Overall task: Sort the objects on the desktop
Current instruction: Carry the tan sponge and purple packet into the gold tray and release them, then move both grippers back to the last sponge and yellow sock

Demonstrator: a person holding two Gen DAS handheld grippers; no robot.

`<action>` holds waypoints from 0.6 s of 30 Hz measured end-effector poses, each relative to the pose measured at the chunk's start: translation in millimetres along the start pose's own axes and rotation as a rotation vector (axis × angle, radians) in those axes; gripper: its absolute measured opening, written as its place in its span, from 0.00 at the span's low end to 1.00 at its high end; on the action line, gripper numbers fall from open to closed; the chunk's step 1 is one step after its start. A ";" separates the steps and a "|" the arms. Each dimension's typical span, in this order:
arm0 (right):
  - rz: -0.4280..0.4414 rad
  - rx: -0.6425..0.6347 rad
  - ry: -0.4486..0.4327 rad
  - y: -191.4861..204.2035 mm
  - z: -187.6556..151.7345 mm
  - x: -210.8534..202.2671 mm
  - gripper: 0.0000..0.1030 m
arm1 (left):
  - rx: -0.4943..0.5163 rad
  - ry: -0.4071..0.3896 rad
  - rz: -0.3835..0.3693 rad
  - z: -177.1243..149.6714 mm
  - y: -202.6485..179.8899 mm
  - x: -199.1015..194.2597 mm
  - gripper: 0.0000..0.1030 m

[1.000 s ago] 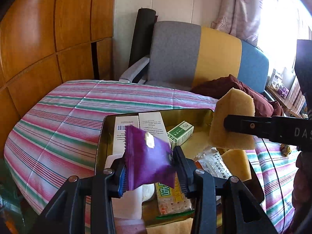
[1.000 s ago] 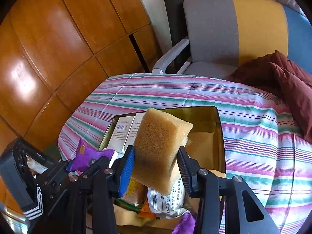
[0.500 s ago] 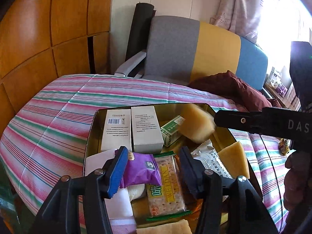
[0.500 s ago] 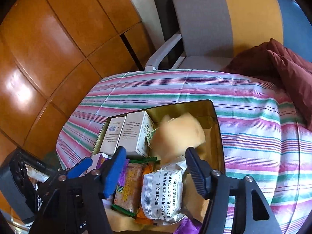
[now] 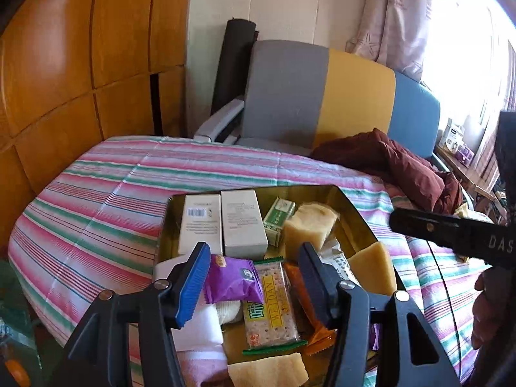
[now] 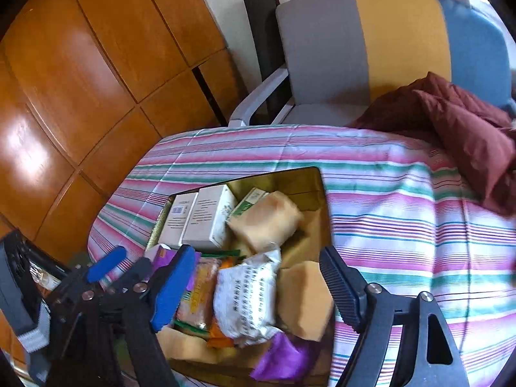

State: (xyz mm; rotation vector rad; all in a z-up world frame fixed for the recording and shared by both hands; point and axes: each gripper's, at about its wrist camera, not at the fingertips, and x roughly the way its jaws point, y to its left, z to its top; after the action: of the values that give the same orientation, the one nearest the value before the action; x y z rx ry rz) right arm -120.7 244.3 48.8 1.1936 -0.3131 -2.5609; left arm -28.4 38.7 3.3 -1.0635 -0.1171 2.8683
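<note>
A gold tray [image 5: 358,222] [image 6: 309,177] on the striped tablecloth holds the sorted items. A purple snack packet [image 5: 232,279] lies in it between the fingers of my open left gripper [image 5: 254,277], which hovers just above. A yellow sponge [image 5: 308,227] [image 6: 266,222] lies in the tray's far part, beside a green box [image 5: 279,221]. My right gripper [image 6: 258,287] is open and empty above the tray's near end. Two white boxes [image 5: 222,225] [image 6: 196,222], a cracker pack [image 5: 269,306], a white printed packet [image 6: 248,296] and another sponge [image 6: 304,300] also lie in the tray.
The striped cloth [image 5: 96,213] covers the table, with its rounded edge at left. An armchair [image 5: 322,96] with a maroon garment [image 5: 403,164] stands behind. Wooden panels [image 5: 64,64] line the left wall. The right gripper's body [image 5: 451,235] reaches in from the right.
My left gripper opened and dropped the purple packet into the tray. My right gripper opened and the sponge fell into the tray's far part. Both grippers now hover open.
</note>
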 end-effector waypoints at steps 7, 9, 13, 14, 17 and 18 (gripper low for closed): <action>-0.090 -0.048 -0.030 -29.1 -5.5 -31.4 0.82 | 0.025 -0.058 0.044 7.8 -10.1 -21.8 0.56; -0.124 -0.037 -0.026 -44.0 -5.3 -39.0 0.85 | 0.034 -0.065 0.036 10.0 -14.3 -26.3 0.56; -0.205 -0.006 -0.032 -77.5 -5.3 -55.4 0.85 | 0.086 -0.098 0.021 14.4 -33.4 -36.1 0.56; -0.225 0.000 -0.034 -86.4 -5.7 -59.7 0.85 | 0.101 -0.104 0.019 14.7 -38.7 -37.9 0.56; -0.259 0.036 -0.041 -114.9 -5.9 -74.9 0.85 | 0.138 -0.105 -0.013 16.9 -55.8 -38.9 0.56; -0.260 0.046 -0.044 -122.7 -5.5 -79.0 0.85 | 0.148 -0.100 -0.029 17.5 -60.6 -38.5 0.56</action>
State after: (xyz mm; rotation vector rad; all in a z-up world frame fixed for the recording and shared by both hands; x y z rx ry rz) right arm -89.6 386.3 62.3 1.2700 -0.2423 -2.8186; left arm -7.8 94.2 47.4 -0.8846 0.0716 2.8520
